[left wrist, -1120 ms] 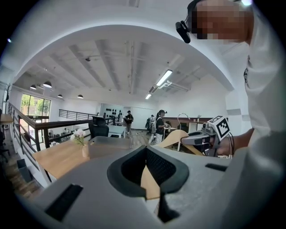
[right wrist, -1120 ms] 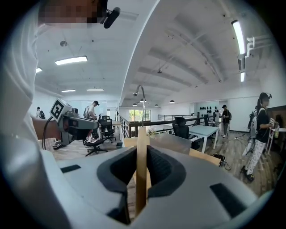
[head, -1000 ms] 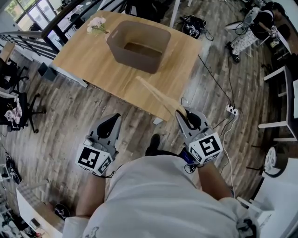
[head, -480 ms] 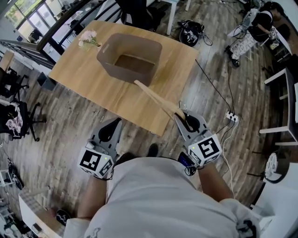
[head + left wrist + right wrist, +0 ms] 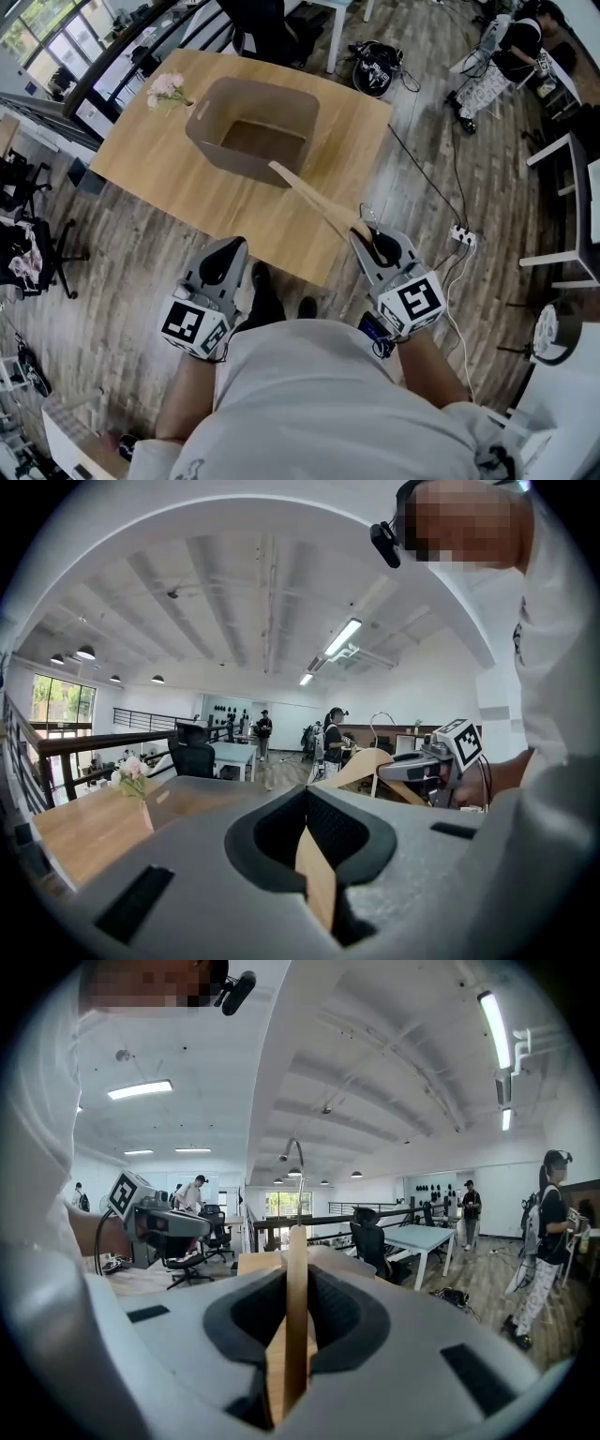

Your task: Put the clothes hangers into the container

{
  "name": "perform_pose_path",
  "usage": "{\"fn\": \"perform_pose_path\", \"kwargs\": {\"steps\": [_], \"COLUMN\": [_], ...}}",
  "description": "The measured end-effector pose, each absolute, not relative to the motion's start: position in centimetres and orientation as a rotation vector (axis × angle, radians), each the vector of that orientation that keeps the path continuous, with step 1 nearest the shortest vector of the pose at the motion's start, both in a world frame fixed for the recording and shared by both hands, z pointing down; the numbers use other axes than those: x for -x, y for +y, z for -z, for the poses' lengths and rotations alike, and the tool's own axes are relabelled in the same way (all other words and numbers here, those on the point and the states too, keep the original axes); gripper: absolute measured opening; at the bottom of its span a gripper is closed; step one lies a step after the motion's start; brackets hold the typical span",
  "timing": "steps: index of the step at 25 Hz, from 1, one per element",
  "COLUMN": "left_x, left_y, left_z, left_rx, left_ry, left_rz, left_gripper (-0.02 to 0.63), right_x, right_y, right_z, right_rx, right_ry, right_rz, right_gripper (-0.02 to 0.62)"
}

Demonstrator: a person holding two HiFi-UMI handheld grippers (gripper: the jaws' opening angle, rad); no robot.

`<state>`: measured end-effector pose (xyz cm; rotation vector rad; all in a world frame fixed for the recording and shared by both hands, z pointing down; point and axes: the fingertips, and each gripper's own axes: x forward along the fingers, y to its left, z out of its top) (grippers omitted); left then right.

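A brown container [image 5: 208,141] stands on the wooden table [image 5: 159,178]; its inside looks empty. My right gripper [image 5: 364,232] is shut on one end of a wooden clothes hanger [image 5: 314,195]. The hanger reaches out over the table, and its far tip is at the container's near right corner. In the right gripper view the hanger [image 5: 296,1316] stands on edge between the jaws of the right gripper [image 5: 292,1274]. My left gripper [image 5: 236,246] hangs before the table's near edge, shut with nothing in it. The left gripper view shows the hanger [image 5: 361,761] and the right gripper [image 5: 427,766].
Pink flowers [image 5: 164,86] lie at the table's far left corner. A black bag [image 5: 375,70] sits on the floor beyond the table. A power strip [image 5: 461,234] with a cable lies to the right, white tables [image 5: 562,187] stand further right, and office chairs [image 5: 37,234] at left.
The table and container have come nearer. The hanger's tip, short of the container before, now reaches its near right corner. A shoe has stepped forward beside the left gripper.
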<state>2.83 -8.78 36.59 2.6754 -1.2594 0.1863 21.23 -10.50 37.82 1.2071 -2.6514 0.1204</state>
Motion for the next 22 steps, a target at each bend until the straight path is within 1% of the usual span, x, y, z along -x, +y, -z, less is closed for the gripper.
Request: {"fn": "perform_pose_path", "kwargs": {"steps": [13,22], "left_x": [0.4,3.8], "left_y": [-16.1,-20.8], "left_z": [-36.1,-37.7], "left_rx": [-2.719,-2.705], "left_ry": [-1.190,-1.144], "left_rz": [-0.185,-0.204], "left_gripper": [0.006,0.006], "right_x": [-17.6,-13.7], "right_y": [-17.3,-22.6], "right_z": [-36.4,-37.7], "right_rx": [-1.264,-1.259], "right_ry": [-2.612,-2.554], "right_rz": [-0.067,-0.068], "right_gripper": [0.061,0.061]}}
